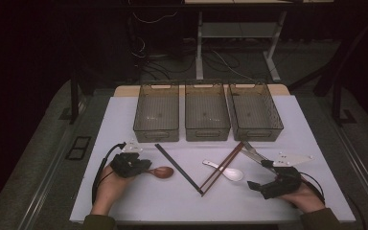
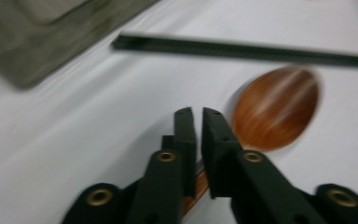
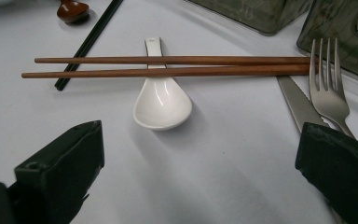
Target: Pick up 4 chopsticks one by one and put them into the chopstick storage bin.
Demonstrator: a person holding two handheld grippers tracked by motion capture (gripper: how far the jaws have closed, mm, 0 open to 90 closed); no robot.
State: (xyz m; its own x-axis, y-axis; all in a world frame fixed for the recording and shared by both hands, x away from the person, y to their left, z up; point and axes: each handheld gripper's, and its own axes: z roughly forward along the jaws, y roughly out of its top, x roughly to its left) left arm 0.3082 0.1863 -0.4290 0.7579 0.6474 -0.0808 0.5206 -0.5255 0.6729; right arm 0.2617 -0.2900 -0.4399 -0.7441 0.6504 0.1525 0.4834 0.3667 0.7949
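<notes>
Left hand-held gripper (image 1: 146, 167): black body, black cable looping off its rear, pale grey three-cornered plate on top. Jaws matte black and blocky, each arm set with brass-coloured ringed screws. Right hand-held gripper (image 1: 255, 186): same black build, same grey plate, black cable curving behind. Both sleeves were dark olive at the cuffs.

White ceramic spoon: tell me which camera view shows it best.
The right gripper view: the white ceramic spoon lies close and sharp, bowl toward the camera, with the brown wooden chopsticks lying across its handle. The high view shows the spoon small, beside the chopsticks.
</notes>
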